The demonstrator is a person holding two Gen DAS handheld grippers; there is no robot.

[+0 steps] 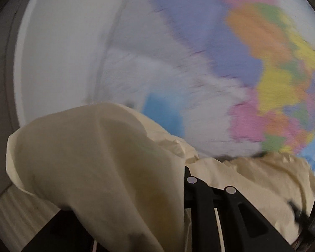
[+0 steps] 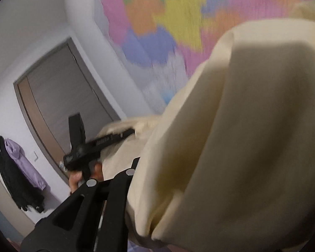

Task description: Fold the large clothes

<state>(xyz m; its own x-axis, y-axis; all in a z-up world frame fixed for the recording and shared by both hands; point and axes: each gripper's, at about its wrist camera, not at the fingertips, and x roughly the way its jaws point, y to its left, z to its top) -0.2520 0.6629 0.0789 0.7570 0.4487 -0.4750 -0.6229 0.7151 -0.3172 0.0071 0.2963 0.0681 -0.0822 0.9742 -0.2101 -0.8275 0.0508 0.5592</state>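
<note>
Home room: colourful wall map, grey door, clothes hung on wall.

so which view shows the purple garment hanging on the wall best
The right wrist view: the purple garment hangs in plain sight at lower left beside dark clothes. The left wrist view misses it, showing only cream cloth and a blurred colourful map.

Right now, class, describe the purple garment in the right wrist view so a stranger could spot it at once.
Start at the grey door in the white wall, then look lower left. Two garments hang there side by side: the purple garment is the pale lilac one, unlike the black garment beside it.
</note>
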